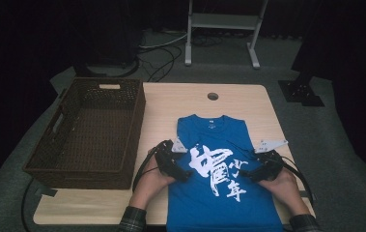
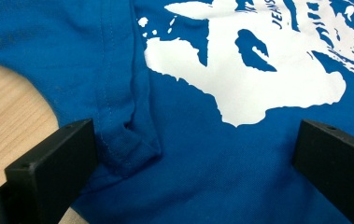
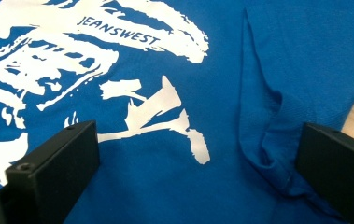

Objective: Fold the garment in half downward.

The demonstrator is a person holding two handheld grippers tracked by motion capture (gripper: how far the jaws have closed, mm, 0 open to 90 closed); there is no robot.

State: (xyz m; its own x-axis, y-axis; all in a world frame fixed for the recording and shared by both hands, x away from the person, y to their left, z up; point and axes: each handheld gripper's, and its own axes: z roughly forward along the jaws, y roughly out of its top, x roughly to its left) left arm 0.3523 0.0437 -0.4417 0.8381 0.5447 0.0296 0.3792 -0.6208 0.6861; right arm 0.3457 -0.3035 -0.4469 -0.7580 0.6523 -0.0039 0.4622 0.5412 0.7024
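A blue T-shirt (image 1: 217, 193) with a white print lies flat on the wooden table (image 1: 171, 104), collar away from me, sleeves folded in. My left gripper (image 1: 184, 175) rests at the shirt's left edge, open, its jaws straddling a folded sleeve seam (image 2: 128, 149) and the blue cloth (image 2: 202, 177). My right gripper (image 1: 251, 176) sits at the shirt's right edge, also open, its jaws either side of the printed cloth (image 3: 165, 154) and a puckered sleeve fold (image 3: 268, 154). Neither holds the fabric.
A dark wicker basket (image 1: 91, 130) stands on the table's left side, close to my left hand. A round cable hole (image 1: 213, 96) sits at the far edge. Behind the table are a white stand (image 1: 221, 29) and cables on grey carpet.
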